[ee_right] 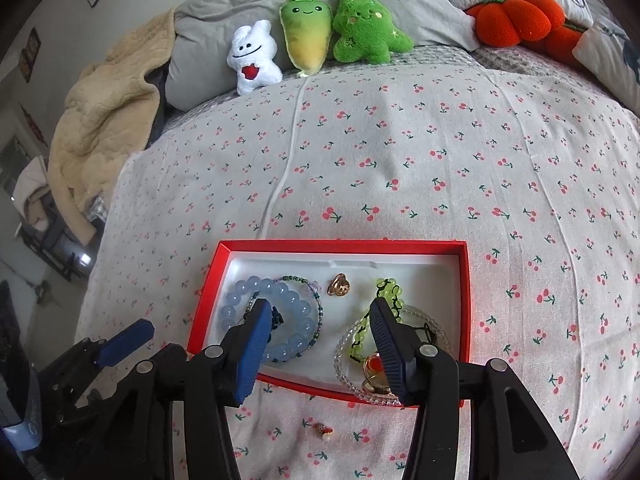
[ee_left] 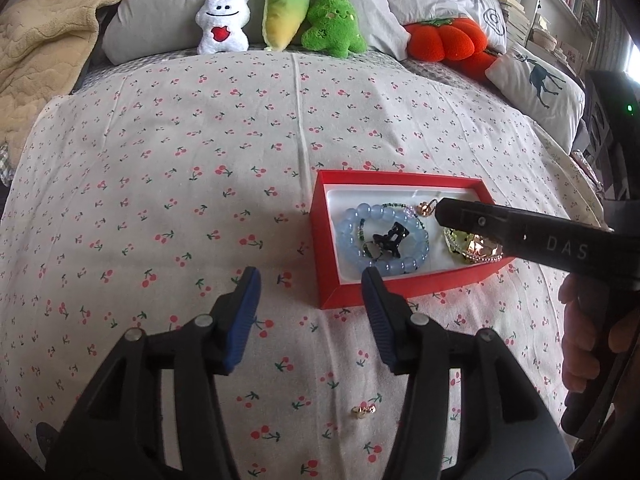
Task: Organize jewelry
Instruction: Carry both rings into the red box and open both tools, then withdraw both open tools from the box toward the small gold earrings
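Jewelry lay in the red box on the cherry-print bedspread. Above it the right gripper hung with jaws wide and nothing between them, over the blue bracelet and green beads, a gold earring just beyond. Beside the box the left gripper was likewise spread wide, empty, and a small earring sat loose on the spread beneath it.
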`<state>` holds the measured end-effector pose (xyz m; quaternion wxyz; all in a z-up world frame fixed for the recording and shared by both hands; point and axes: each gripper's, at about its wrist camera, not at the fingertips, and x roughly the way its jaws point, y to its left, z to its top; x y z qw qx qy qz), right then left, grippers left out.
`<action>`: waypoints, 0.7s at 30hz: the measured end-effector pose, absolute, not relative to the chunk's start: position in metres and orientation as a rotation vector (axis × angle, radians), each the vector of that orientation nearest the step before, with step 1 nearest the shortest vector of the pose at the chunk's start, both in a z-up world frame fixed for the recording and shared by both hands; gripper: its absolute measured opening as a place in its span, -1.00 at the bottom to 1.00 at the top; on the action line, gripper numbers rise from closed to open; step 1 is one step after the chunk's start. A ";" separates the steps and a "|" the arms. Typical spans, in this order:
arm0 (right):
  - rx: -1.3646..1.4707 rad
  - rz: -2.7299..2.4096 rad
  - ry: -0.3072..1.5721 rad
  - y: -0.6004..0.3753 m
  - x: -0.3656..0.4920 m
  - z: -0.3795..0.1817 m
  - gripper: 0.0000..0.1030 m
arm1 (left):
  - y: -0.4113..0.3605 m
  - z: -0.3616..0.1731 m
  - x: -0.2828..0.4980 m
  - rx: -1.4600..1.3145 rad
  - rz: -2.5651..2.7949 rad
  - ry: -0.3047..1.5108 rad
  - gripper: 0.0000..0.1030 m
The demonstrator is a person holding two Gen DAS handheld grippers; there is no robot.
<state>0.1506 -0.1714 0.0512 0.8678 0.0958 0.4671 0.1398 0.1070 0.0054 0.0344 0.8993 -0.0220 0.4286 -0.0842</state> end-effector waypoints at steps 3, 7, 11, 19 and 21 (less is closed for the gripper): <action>0.188 0.305 0.967 -0.171 0.140 0.059 0.05 | 0.005 0.034 0.102 -0.040 -0.167 0.901 0.25; 0.175 0.297 0.958 -0.176 0.124 0.064 0.21 | 0.005 0.033 0.093 -0.041 -0.162 0.922 0.56; 0.123 0.271 0.943 -0.179 0.108 0.067 0.30 | 0.006 0.031 0.083 -0.055 -0.154 0.951 0.62; 0.095 0.234 0.955 -0.193 0.077 0.063 0.48 | 0.003 0.017 0.058 -0.029 -0.157 1.009 0.66; 0.089 0.226 0.960 -0.195 0.069 0.060 0.48 | 0.002 0.014 0.052 -0.012 -0.156 1.020 0.66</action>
